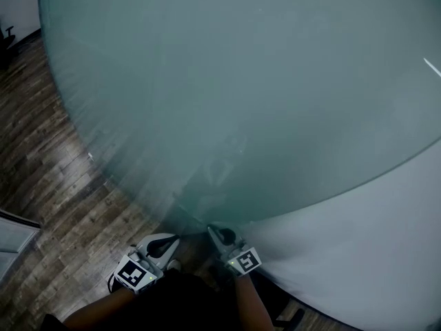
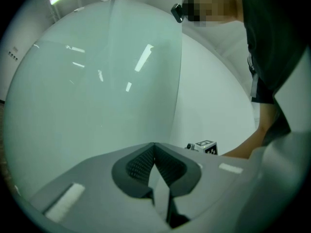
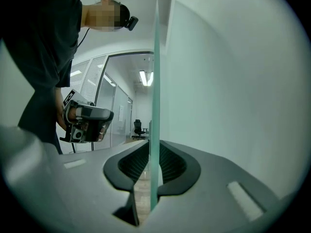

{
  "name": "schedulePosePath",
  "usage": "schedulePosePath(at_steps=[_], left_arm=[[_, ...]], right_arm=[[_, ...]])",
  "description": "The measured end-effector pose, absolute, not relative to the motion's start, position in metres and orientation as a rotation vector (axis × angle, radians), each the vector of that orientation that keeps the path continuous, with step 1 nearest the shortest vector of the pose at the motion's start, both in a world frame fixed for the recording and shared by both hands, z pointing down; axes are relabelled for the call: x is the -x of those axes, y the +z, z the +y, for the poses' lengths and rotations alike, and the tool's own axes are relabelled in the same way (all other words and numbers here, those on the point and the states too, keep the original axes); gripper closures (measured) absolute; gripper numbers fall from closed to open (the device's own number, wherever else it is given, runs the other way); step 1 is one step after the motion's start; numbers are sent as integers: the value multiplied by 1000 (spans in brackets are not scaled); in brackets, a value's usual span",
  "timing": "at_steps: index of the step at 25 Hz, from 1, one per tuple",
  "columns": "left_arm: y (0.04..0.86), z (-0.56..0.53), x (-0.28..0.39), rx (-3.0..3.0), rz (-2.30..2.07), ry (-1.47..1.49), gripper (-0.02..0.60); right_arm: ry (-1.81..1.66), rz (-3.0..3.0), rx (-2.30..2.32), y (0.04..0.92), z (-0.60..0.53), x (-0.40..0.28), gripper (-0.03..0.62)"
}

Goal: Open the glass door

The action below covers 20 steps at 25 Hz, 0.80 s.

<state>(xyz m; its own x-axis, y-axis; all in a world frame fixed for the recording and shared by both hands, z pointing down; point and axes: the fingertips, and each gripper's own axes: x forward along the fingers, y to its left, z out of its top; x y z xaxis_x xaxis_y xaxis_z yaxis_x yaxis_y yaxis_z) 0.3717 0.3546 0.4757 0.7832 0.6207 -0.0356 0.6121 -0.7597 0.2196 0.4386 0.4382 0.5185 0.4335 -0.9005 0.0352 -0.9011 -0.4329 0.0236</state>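
Two tools are up at the door (image 1: pixel 241 102), and its frosted glass fills nearly the whole head view, standing over the wood floor (image 1: pixel 55 164) with a white wall (image 1: pixel 386 254) to its right. Now the right tool (image 3: pixel 154 148) is doing the work: the door's free edge runs straight up between its jaws, seen edge-on as a thin green line, and the jaw tips sit closed on the glass from both sides. That makes sense, since no handle shows in any view, so the edge is the one place to get a hold for a pull. Over to the left tool (image 2: pixel 154 147): empty, jaw tips pressed together with nothing in them, aimed at the broad face of the glass just beside that edge. Whether it touches the glass I cannot tell. Held closed like that, it looks set to steady or shove the face, not to grasp. Both tools sit close side by side, so pull and push would act at the same spot. Past the edge, the right gripper view shows an open room with a chair (image 3: pixel 138 127), so I judge the door already partly off its frame. Risk to watch: smooth glass, thin hold, and the jaws could slide off the edge
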Motion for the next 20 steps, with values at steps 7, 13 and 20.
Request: schedulePosePath(at_steps=[7,13,20], left_arm=[[481,374,-374,-2792,886,65,581],[478,381,-374,-2815,793,60,581],[477,395,-362,-2804,781,77,581]], right_arm=[[22,-1774,-2571,510,437,-456,539],[18,-1804,-2567,502,439,-473,540],[-31,-1820,-2525,502,441,-480,540]])
